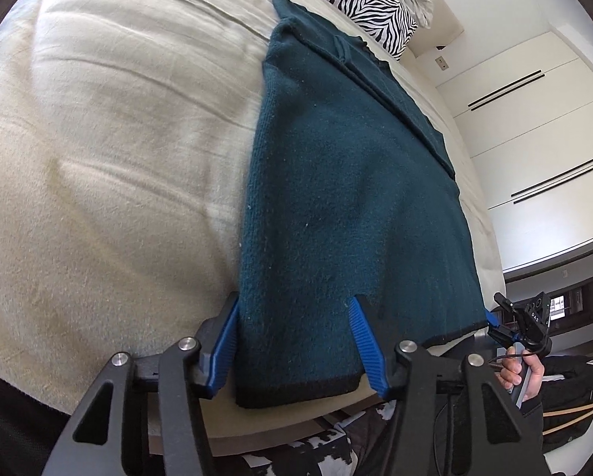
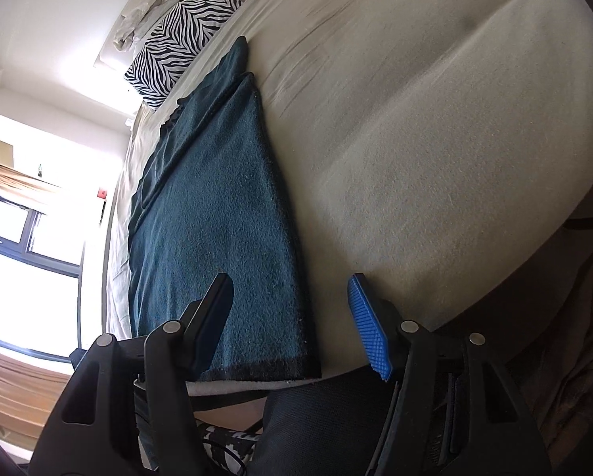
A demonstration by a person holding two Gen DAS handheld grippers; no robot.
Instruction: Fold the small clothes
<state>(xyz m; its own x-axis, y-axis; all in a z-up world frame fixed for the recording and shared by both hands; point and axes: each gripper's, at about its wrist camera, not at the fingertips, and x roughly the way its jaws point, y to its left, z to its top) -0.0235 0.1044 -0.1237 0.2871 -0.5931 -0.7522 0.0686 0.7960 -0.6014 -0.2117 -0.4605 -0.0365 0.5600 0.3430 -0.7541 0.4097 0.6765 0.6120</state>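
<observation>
- Left wrist view: the left gripper (image 1: 294, 341) stood half open over the near hem of the teal knit garment (image 1: 348, 182), its blue pads (image 1: 366, 345) straddling the left corner of the hem without pressing it, so the cloth lay released between the jaws, not grasped.
- That straddle looked like a set-up for pinching the corner, since the dark hem band (image 1: 296, 390) hung just over the bed's near edge, where a finger could slip beneath.
- Right wrist view: the right gripper (image 2: 292, 325) was likewise spread, one finger (image 2: 213, 317) over the cloth and the blue-padded finger (image 2: 370, 329) over bare sheet; it straddled the right hem corner and clamped nothing.
- In the left view, a hand (image 1: 520, 369) held the right gripper's handle near the garment's far right corner.
- The garment lay flat and lengthwise on the cream bedsheet (image 1: 110, 150), already narrowed, with a doubled layer along one long side.
- Beyond it a zebra-print pillow (image 1: 360, 0) sat at the head of the bed, well apart.
- Judged from this, both corners were about to be taken for a fold toward the pillow.
</observation>
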